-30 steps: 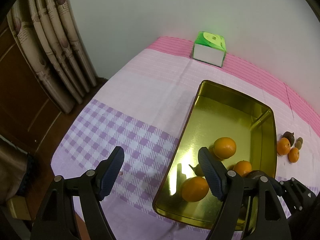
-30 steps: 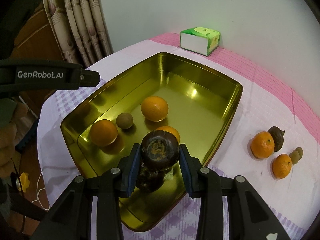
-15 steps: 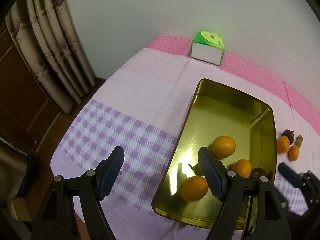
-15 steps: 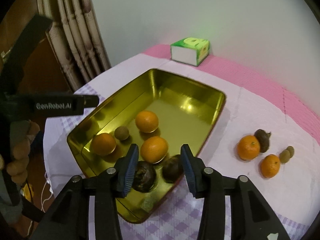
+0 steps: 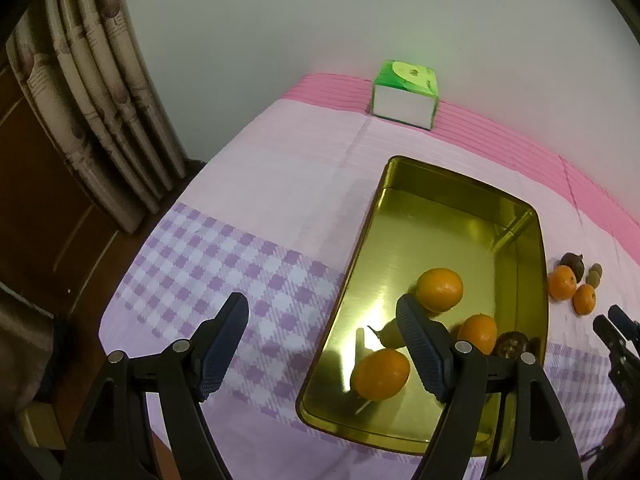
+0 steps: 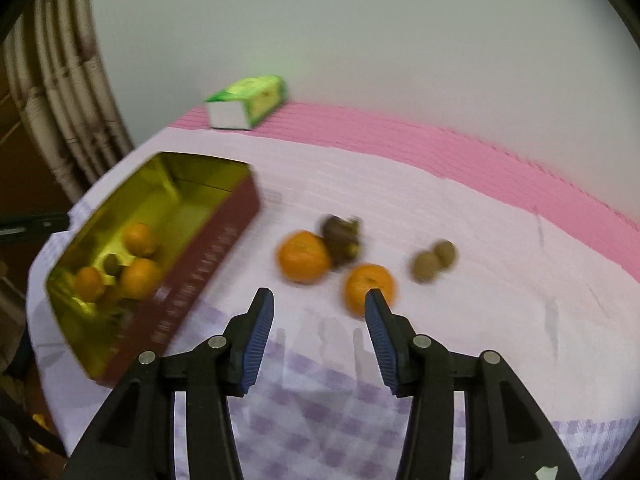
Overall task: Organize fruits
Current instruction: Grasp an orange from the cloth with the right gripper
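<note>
A gold tin (image 5: 440, 232) on the cloth holds three oranges (image 5: 439, 289), a dark round fruit (image 5: 512, 344) and a small brown one. My left gripper (image 5: 322, 308) hangs open and empty above the tin's near left rim. In the blurred right wrist view, the right gripper (image 6: 318, 300) is over the checked cloth to the right of the tin (image 6: 208, 240). Its jaws are opening with nothing between them. Just beyond its fingertips lie two oranges (image 6: 302, 256) (image 6: 368, 286), a dark fruit (image 6: 342, 236) and two small brown fruits (image 6: 426, 266).
A green and white tissue box (image 5: 404, 96) stands at the back of the table by the wall. Curtains (image 5: 100, 100) and a dark wooden panel are to the left, past the table's edge. The right gripper's tips (image 5: 616, 328) show at the left wrist view's right edge.
The right gripper let the dark fruit go into the tin, then swung out to the right over the loose fruits on the cloth. The left gripper stayed put.
</note>
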Available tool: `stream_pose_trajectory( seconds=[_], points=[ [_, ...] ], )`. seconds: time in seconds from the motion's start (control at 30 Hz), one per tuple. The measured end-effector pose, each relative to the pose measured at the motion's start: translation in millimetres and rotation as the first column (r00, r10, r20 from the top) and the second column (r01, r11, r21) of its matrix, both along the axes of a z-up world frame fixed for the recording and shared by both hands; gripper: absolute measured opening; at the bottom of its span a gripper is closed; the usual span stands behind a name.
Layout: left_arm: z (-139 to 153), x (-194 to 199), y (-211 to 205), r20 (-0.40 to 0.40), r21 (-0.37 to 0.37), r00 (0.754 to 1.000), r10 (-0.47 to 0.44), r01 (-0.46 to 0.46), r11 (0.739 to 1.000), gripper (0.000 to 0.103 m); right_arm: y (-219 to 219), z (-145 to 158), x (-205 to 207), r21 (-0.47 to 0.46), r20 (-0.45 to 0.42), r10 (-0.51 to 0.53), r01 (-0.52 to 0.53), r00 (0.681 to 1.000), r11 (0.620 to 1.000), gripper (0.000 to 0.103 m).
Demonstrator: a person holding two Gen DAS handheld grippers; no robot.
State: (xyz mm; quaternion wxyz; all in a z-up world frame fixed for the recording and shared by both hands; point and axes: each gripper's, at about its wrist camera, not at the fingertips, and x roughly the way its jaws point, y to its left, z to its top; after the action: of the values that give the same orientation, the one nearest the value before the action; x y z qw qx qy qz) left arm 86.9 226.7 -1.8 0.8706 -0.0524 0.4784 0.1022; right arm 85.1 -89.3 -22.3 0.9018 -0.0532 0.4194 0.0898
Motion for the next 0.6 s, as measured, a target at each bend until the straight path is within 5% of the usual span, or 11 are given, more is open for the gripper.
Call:
stream_pose_trajectory(
  seconds=[0.6],
  points=[
    [-4.9,2.2,-19.7,-0.003,-0.018,0.993,-0.121,0.121,0.992,0.077,-22.2,-41.9,34.1,-0.020,-0.026,-0.029,0.029,0.999,0.999,0.045]
  ],
)
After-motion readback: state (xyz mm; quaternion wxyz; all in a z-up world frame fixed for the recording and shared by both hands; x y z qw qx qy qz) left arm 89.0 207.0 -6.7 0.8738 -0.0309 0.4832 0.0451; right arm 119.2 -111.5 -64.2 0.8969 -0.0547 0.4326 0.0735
